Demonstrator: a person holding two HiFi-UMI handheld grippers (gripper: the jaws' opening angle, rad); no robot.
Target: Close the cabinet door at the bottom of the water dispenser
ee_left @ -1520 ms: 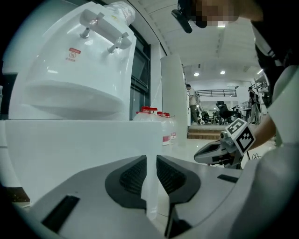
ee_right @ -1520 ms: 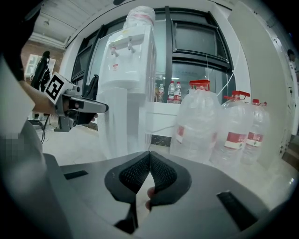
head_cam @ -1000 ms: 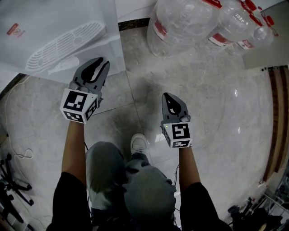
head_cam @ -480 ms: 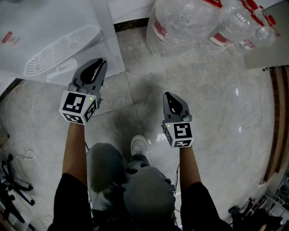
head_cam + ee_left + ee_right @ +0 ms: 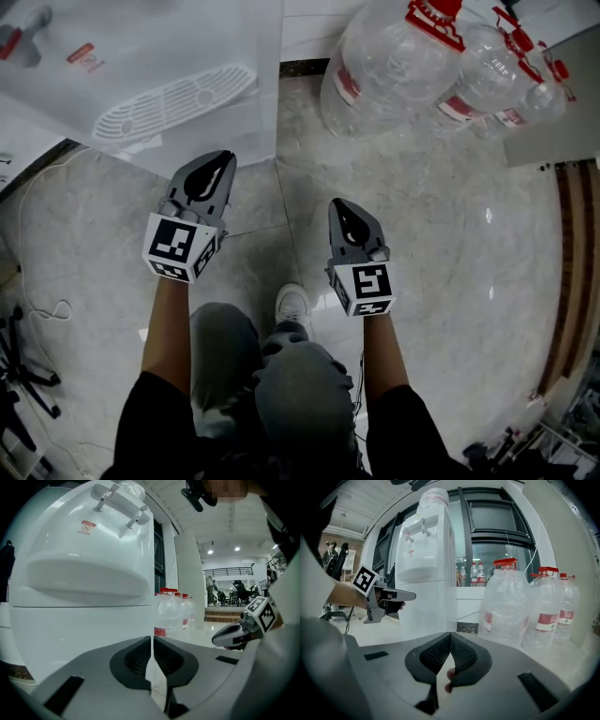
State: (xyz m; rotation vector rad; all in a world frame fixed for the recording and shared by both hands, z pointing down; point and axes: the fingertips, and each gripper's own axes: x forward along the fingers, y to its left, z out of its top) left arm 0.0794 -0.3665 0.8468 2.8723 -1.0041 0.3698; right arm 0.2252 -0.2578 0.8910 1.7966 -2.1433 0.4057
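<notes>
The white plastic water dispenser stands far left. Its bottom cabinet door looks flush, so the closing seems done. The left gripper has just been closing its jaws, now nearly together on nothing. The right gripper has its jaws pressed together, empty. The dispenser's red sticker and the labels on the clear water bottles are unreadable.

Water bottles right of dispenser

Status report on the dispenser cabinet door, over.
Left gripper fingers just closing, nothing between; right gripper shut, empty. Cabinet door looks closed. Water bottles stand to its right, nothing blocking.
</notes>
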